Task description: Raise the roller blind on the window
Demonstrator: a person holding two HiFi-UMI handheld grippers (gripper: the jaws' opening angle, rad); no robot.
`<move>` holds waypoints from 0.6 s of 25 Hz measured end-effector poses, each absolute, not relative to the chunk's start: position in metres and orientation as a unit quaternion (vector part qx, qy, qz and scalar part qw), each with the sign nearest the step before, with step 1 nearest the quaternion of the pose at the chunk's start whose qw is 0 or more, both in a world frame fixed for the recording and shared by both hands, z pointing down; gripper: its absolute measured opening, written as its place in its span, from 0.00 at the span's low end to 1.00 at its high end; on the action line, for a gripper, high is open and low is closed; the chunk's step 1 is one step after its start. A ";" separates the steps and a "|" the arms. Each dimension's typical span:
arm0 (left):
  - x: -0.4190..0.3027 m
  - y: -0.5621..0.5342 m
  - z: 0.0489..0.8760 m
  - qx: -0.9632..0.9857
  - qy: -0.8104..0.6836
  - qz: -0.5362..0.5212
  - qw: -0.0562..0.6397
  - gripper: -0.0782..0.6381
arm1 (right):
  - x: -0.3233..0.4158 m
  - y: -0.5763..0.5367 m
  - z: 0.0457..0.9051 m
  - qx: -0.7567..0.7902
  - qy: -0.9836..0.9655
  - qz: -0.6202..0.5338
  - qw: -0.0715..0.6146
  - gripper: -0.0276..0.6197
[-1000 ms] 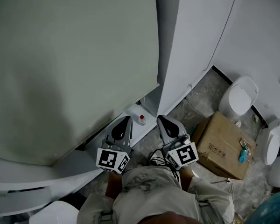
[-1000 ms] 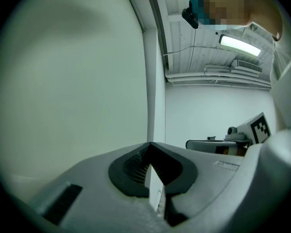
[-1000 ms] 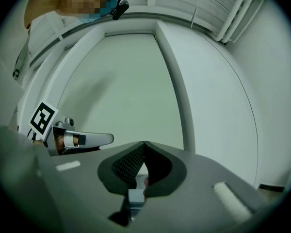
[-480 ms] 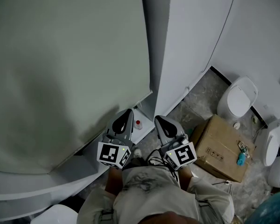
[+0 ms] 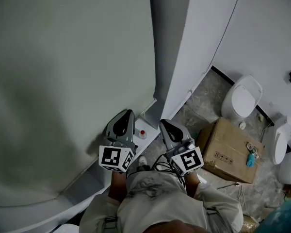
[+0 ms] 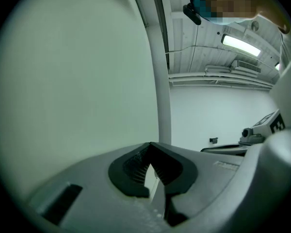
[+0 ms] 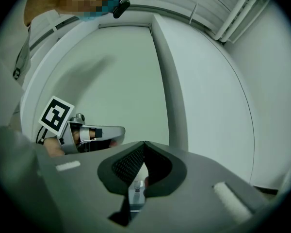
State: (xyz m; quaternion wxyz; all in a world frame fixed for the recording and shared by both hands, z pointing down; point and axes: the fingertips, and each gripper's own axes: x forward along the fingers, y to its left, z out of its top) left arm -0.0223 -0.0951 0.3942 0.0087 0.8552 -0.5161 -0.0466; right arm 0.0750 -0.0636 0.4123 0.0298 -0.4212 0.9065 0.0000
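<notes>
The roller blind point(image 5: 68, 81) fills the left side. Just right of it stands the window post point(image 5: 166, 47). Below the blind's lower right corner lies the sill point(image 5: 146, 120), with the left gripper point(image 5: 127, 114) before it and the right gripper point(image 5: 166, 126) further right. Well right of the blind, a cardboard box point(image 5: 225, 147) sits on the floor point(image 5: 203, 101), with a toilet point(image 5: 242, 98) behind the box.

The left gripper point(image 6: 150, 145) sits at 6 o'clock, its jaws closed tip to tip with nothing between them; the pale roller blind point(image 6: 77, 81) fills the view from 7 to 11 o'clock; the upright window frame point(image 6: 163, 96) borders it near centre; a lit ceiling light point(image 6: 241, 44) shows at 1 o'clock; the right gripper point(image 6: 260, 128) peeks in at 3 o'clock before a white wall point(image 6: 203, 110).
</notes>
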 end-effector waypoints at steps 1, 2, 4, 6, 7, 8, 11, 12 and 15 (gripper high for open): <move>-0.027 -0.100 0.394 0.856 -0.515 -0.046 0.009 0.12 | 0.071 -0.068 0.411 -0.424 0.905 -0.001 0.031 0.06; -0.031 -0.105 0.394 0.856 -0.515 -0.045 0.009 0.12 | 0.068 -0.073 0.412 -0.428 0.904 -0.002 0.029 0.06; -0.040 -0.115 0.395 0.856 -0.515 -0.043 0.011 0.12 | 0.063 -0.083 0.417 -0.437 0.899 -0.004 0.023 0.06; -0.050 -0.123 0.401 0.856 -0.516 -0.044 0.015 0.12 | 0.057 -0.091 0.419 -0.444 0.896 -0.002 0.025 0.06; -0.055 -0.126 0.403 0.855 -0.516 -0.044 0.017 0.12 | 0.054 -0.093 0.420 -0.448 0.894 -0.002 0.017 0.06; -0.060 -0.130 0.403 0.855 -0.516 -0.043 0.018 0.12 | 0.052 -0.095 0.422 -0.452 0.892 -0.005 0.007 0.06; -0.074 -0.143 0.400 0.856 -0.514 -0.043 0.020 0.12 | 0.041 -0.106 0.421 -0.456 0.890 -0.004 0.002 0.06; -0.077 -0.147 0.399 0.858 -0.512 -0.044 0.020 0.12 | 0.038 -0.110 0.420 -0.457 0.889 -0.001 0.007 0.06; -0.080 -0.153 0.395 0.866 -0.498 -0.050 0.022 0.12 | 0.035 -0.118 0.422 -0.470 0.882 -0.008 -0.007 0.06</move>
